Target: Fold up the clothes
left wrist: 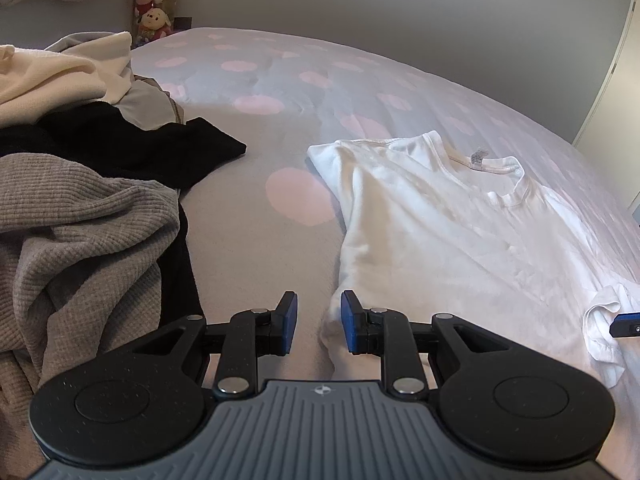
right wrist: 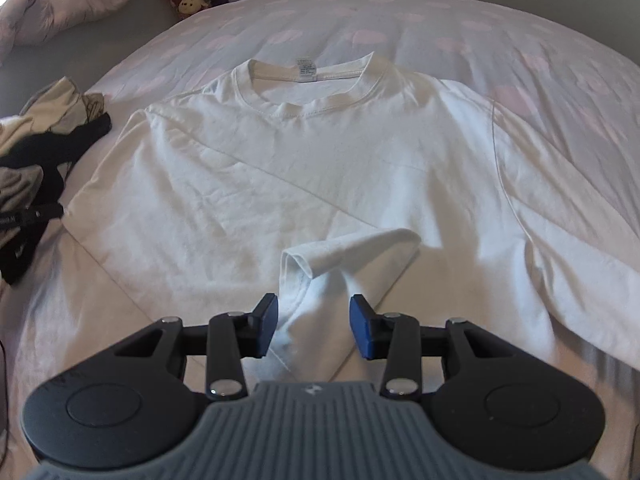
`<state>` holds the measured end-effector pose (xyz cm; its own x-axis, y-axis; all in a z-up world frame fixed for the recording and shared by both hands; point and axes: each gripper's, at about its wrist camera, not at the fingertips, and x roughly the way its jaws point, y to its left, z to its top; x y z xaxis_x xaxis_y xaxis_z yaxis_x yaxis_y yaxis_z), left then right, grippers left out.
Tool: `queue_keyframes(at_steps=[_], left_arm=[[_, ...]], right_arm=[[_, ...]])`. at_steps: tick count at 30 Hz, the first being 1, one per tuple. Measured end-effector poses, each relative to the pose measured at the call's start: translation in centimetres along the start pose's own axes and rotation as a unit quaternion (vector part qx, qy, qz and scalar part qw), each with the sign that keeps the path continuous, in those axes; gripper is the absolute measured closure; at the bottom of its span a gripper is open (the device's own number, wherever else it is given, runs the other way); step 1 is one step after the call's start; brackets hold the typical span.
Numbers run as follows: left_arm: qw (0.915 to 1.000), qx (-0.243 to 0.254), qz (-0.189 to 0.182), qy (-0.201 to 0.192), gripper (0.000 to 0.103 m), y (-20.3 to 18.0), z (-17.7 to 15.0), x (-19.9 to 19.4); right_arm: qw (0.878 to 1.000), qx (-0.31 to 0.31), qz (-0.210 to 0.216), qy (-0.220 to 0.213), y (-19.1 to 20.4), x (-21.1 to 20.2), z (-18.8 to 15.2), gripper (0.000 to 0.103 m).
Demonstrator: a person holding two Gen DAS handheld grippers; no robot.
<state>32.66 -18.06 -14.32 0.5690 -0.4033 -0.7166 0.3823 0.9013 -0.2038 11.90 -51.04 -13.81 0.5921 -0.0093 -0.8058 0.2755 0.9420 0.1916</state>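
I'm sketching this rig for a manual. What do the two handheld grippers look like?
Both look alike. The left gripper and right gripper each have two short fingers with blue pads, carried on black linkage bars with silver round pins. Behind sit two speckled black round discs and a ribbed grey centre plate with a small white emblem. No cables, hands or sleeves show.

A white T-shirt [right wrist: 320, 160] lies flat, collar away, 1 sleeve folded onto its body.
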Motion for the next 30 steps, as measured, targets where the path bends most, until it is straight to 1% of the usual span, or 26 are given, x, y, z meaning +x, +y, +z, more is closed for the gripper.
queue_keyframes(at_steps=[1,2,4,6,9,10,12,13,14,16,17,19,22,24,27,30], left_arm=[[1.0,-0.002,-0.001,0.001,0.082,0.1,0.0,0.0],[1.0,-0.002,-0.001,0.001,0.082,0.1,0.0,0.1],[1.0,0.002,-0.001,0.002,0.082,0.0,0.0,0.1],[1.0,0.006,0.001,0.002,0.082,-0.1,0.0,0.0],[1.0,0.007,0.002,0.002,0.082,0.0,-0.1,-0.2],[1.0,0.006,0.002,0.001,0.082,0.0,-0.1,-0.2],[1.0,0.003,0.003,0.003,0.082,0.1,-0.1,-0.1],[1.0,0.002,0.002,0.003,0.082,0.2,-0.1,-0.1],[1.0,0.001,0.002,0.004,0.082,0.2,-0.2,-0.1],[1.0,0.001,0.003,0.004,0.082,0.3,-0.2,-0.1],[1.0,-0.001,0.003,0.003,0.082,0.4,-0.1,-0.1],[1.0,-0.006,0.003,0.001,0.082,0.7,-0.1,-0.1],[0.9998,-0.018,0.0,-0.003,0.082,0.9,0.1,-0.2],[0.9998,-0.019,0.0,-0.004,0.082,0.9,0.1,-0.3],[0.9998,-0.016,0.005,-0.005,0.082,0.9,0.1,-0.3],[0.9998,-0.016,0.008,-0.005,0.082,0.9,0.1,-0.3]], right_arm=[[1.0,0.015,0.003,-0.002,0.0,-0.1,0.3,0.053],[1.0,0.03,0.006,-0.004,0.0,-0.2,0.6,0.046],[0.997,0.08,0.012,-0.008,-0.2,-0.2,1.3,0.04],[0.991,0.134,0.015,-0.009,-0.6,0.1,1.9,0.04],[0.977,0.211,0.01,-0.01,-1.6,0.7,2.3,0.04],[0.973,0.232,0.008,-0.01,-1.9,0.9,2.3,0.042],[0.965,0.262,0.007,-0.001,-2.4,1.6,2.1,0.059],[0.963,0.268,0.009,0.008,-2.5,1.8,2.0,0.083],[0.964,0.265,0.006,0.017,-2.5,1.9,2.1,0.092],[0.971,0.238,-0.006,0.034,-2.3,1.5,2.5,0.094],[0.976,0.211,-0.013,0.043,-2.1,1.1,3.0,0.096],[0.985,0.154,-0.033,0.065,-1.8,-0.1,4.3,0.097],[0.99,0.069,-0.062,0.103,-1.5,-1.9,6.6,0.097],[0.989,0.011,-0.084,0.123,-1.2,-3.0,8.1,0.097],[0.98,-0.065,-0.119,0.147,-1.0,-4.5,10.1,0.098],[0.973,-0.104,-0.146,0.147,-1.4,-5.2,11.7,0.099]])
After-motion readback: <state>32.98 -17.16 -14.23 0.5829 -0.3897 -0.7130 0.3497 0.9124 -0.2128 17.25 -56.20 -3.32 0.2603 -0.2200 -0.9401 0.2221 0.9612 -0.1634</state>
